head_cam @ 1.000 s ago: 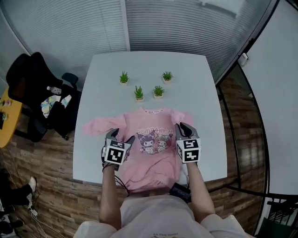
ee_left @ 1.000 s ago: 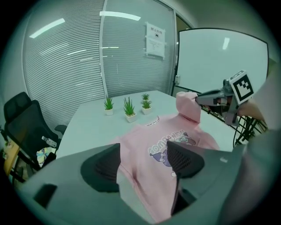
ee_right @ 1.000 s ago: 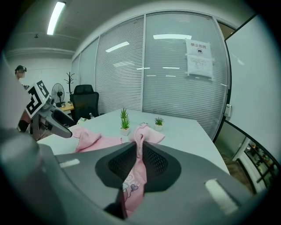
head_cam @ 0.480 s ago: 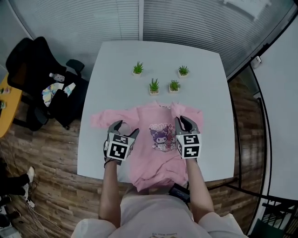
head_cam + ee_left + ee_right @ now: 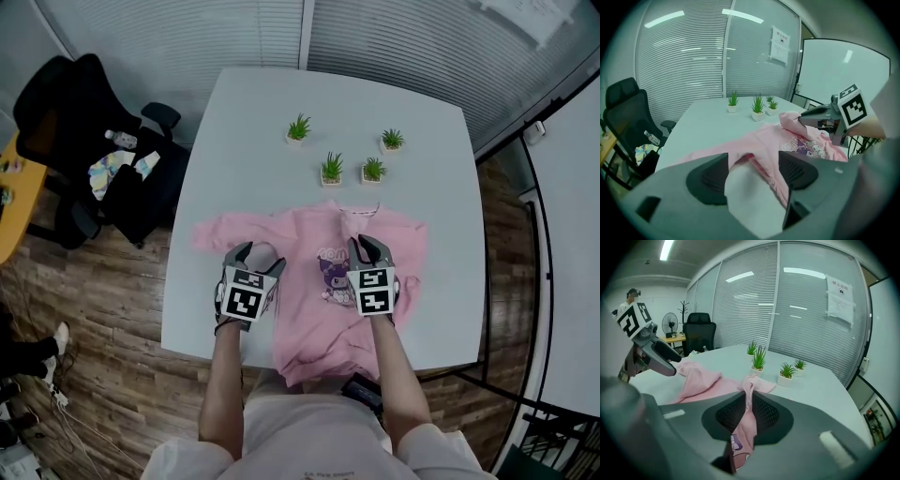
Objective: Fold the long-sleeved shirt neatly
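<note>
A pink long-sleeved shirt [image 5: 305, 253] with a cartoon print lies face up on the white table [image 5: 253, 122], its hem hanging over the near edge. My right gripper [image 5: 369, 246] is shut on a raised fold of the shirt's right side; in the right gripper view [image 5: 749, 401] the pink cloth is pinched between the pads. My left gripper [image 5: 255, 260] stands open over the shirt's left edge below the left sleeve [image 5: 220, 232]. In the left gripper view [image 5: 752, 168] bare table and the shirt's edge [image 5: 768, 161] show between the wide jaws.
Several small potted plants [image 5: 332, 170] stand on the far half of the table, just beyond the collar. A black office chair [image 5: 84, 141] with things on it is left of the table. The table's near edge runs just under my hands.
Both grippers have come lower over the shirt. The right one has carried its pinched fold inward from the shirt's right edge; the left one now stands at the shirt's left edge.
</note>
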Demonstrator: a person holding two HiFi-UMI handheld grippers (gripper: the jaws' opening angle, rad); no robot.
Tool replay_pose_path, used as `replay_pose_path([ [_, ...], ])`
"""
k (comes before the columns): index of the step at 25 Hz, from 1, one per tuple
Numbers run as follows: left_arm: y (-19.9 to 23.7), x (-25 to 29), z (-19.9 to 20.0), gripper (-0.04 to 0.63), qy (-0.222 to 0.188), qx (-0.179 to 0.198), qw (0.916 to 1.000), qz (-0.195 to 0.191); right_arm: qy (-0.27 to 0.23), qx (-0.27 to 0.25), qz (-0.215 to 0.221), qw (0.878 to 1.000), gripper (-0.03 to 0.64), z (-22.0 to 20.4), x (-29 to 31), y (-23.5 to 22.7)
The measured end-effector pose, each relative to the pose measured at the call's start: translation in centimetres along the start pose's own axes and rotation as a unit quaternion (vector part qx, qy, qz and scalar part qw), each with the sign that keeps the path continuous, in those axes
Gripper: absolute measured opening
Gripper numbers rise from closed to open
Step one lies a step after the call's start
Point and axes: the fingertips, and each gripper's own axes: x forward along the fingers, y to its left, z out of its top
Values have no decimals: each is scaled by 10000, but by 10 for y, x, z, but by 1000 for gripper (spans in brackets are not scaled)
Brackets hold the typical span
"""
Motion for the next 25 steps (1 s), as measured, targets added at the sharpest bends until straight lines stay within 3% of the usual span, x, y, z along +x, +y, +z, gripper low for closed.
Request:
replay_pose_path([
  [5, 5, 7, -11, 337, 84, -22, 10000, -34, 138, -146, 24, 9998, 55, -8, 19, 11],
  [8, 7, 11, -10, 337, 65, -30, 10000, -40, -124, -464, 293, 9984, 61, -4, 26, 29],
  [11, 10, 16, -8, 342, 10, -79, 10000, -45, -315, -676, 703, 9947, 135, -2, 28, 51],
  [16, 18, 18, -10, 348, 15, -110, 9999, -26, -339, -425, 846, 9949, 156, -2, 27, 56],
  [25, 80, 4, -25, 348, 63, -537, 9972, 526, -304, 7, 660, 9974, 159, -6, 19, 39],
])
